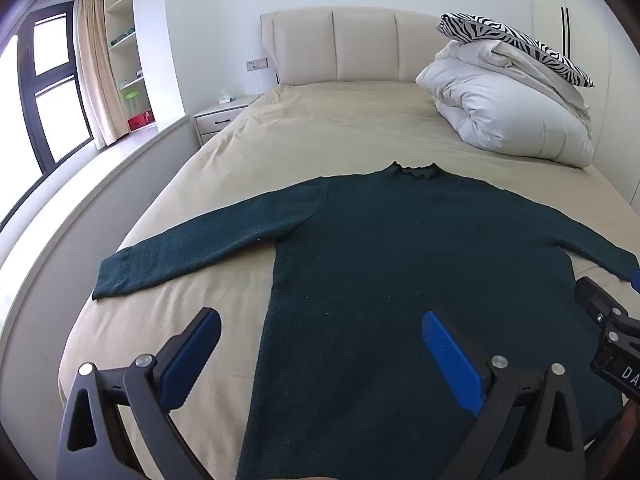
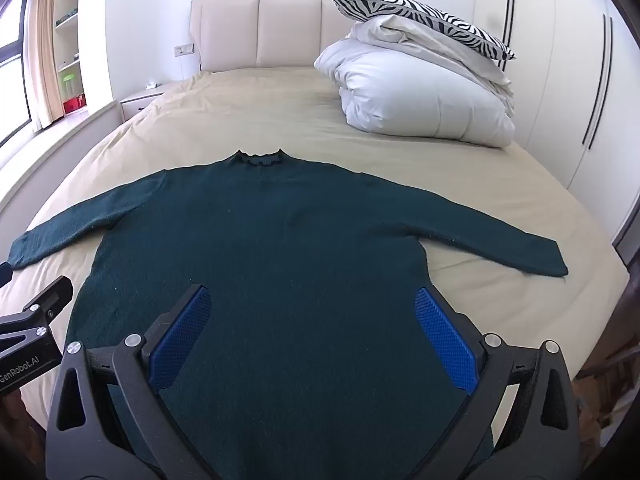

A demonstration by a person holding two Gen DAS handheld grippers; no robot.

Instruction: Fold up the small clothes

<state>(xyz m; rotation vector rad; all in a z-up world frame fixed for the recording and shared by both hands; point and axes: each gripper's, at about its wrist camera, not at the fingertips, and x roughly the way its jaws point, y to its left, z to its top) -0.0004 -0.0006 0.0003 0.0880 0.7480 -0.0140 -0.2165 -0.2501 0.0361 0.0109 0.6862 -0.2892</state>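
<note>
A dark green long-sleeved sweater (image 1: 380, 248) lies flat on the beige bed (image 1: 320, 128), collar toward the headboard and both sleeves spread out to the sides. It also shows in the right wrist view (image 2: 280, 240). My left gripper (image 1: 320, 324) is open and empty, held above the sweater's lower left side. My right gripper (image 2: 312, 300) is open and empty, held above the sweater's lower right part. The right gripper's body shows at the right edge of the left wrist view (image 1: 608, 320); the left gripper's body shows at the left edge of the right wrist view (image 2: 36, 320).
A folded white duvet (image 1: 508, 108) with a zebra-print pillow (image 1: 516, 44) on top sits at the bed's far right. A padded headboard (image 1: 348, 44) is behind. A nightstand (image 1: 224, 114), a window ledge and shelves stand to the left; white wardrobes (image 2: 560, 60) stand to the right.
</note>
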